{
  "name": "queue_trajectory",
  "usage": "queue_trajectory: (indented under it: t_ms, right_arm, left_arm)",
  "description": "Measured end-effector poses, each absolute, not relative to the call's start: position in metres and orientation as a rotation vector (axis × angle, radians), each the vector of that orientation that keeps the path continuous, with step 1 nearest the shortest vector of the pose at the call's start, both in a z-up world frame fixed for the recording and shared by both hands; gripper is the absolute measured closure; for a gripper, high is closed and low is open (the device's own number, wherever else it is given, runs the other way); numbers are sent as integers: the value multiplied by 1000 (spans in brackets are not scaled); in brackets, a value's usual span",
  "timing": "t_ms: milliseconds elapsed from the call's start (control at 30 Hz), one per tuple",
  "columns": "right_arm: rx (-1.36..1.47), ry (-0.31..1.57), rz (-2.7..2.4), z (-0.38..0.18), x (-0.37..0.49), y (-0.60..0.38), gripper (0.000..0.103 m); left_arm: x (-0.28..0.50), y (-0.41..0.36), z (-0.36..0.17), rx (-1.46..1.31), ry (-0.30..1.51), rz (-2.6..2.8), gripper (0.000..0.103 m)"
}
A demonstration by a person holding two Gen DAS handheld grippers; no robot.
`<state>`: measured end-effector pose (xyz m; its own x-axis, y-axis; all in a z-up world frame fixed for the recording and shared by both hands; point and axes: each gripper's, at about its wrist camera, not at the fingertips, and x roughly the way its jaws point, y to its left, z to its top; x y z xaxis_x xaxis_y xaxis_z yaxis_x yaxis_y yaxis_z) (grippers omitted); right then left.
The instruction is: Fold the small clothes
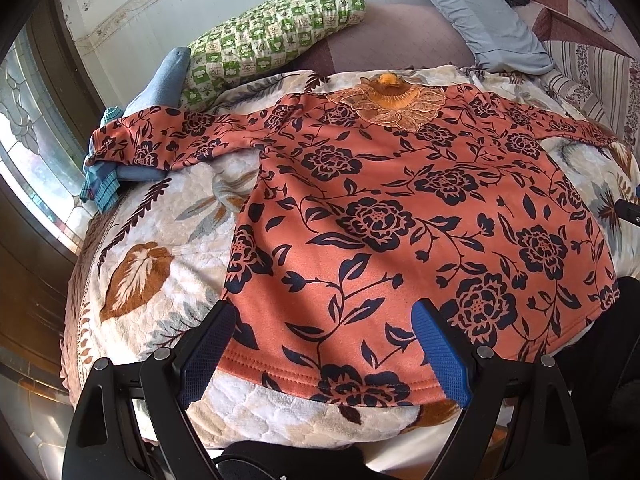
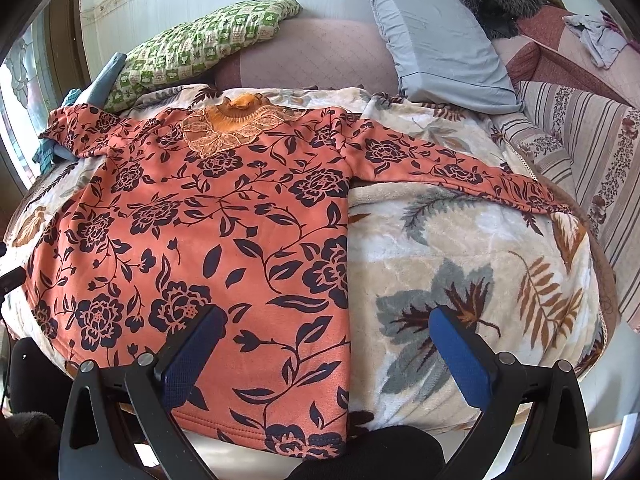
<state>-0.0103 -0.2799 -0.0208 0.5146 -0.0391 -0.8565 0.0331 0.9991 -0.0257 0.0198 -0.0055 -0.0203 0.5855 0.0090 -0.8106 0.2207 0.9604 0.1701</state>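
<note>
An orange long-sleeved top with dark navy flowers lies spread flat on a leaf-patterned blanket, collar with a lace trim at the far side, both sleeves stretched out sideways. It also shows in the right wrist view. My left gripper is open and empty, hovering over the hem's left part. My right gripper is open and empty, above the hem's right corner, straddling the top's right edge and the blanket.
A folded blue garment lies under the left sleeve at the bed's left edge. A green checked pillow and a grey-blue pillow lie at the far side. A striped cover is to the right. A window is at the left.
</note>
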Motion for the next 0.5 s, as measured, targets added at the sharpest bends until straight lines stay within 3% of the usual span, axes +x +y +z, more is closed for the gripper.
queue_trajectory:
  t_ms: [500]
  right_arm:
    - [29,1050,-12,-38,5,-286,0]
  left_arm:
    - [45,-19,-29,269,977,-128,13]
